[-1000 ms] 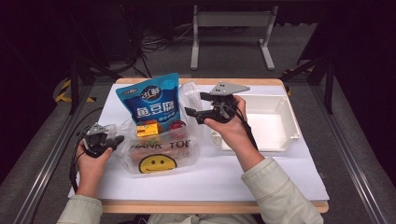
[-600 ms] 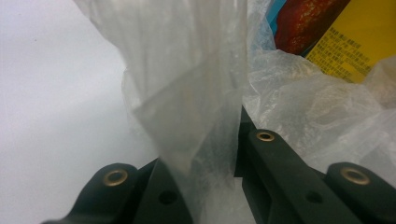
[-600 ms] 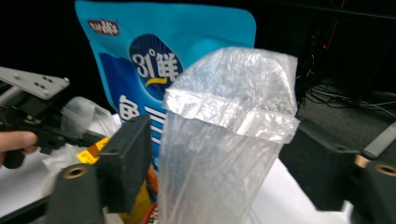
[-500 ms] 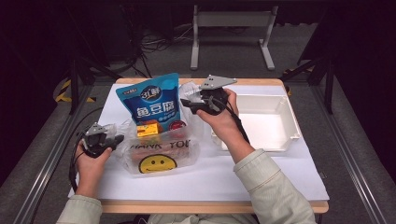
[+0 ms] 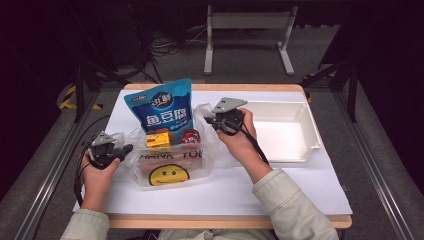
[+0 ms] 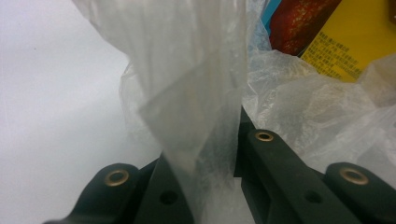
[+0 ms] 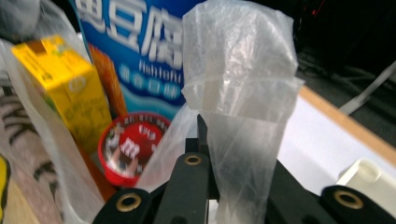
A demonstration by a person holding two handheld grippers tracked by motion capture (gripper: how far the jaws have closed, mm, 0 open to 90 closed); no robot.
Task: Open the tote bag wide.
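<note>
A clear plastic bag (image 5: 170, 162) with a yellow smiley face stands on the white table. Inside it are a tall blue snack pouch (image 5: 162, 112), a yellow box (image 5: 160, 138) and a red round tub (image 5: 190, 136). My left gripper (image 5: 122, 148) is shut on the bag's left handle (image 6: 201, 107), which runs up between its jaws. At the bag's right side, my right gripper (image 5: 209, 118) is shut on the bag's right handle (image 7: 243, 116), lifted above the table. In the right gripper view the yellow box (image 7: 65, 84), the red tub (image 7: 133, 147) and the blue pouch (image 7: 140, 46) sit behind the handle.
An empty white tray (image 5: 305, 120) lies at the right of the table, just beyond my right hand. The table's wooden front edge (image 5: 225, 221) runs below both forearms. Cables and a metal stand (image 5: 247, 30) are on the dark floor behind.
My right gripper has moved left and a little toward the bag with the handle in it. The left gripper has stayed in place.
</note>
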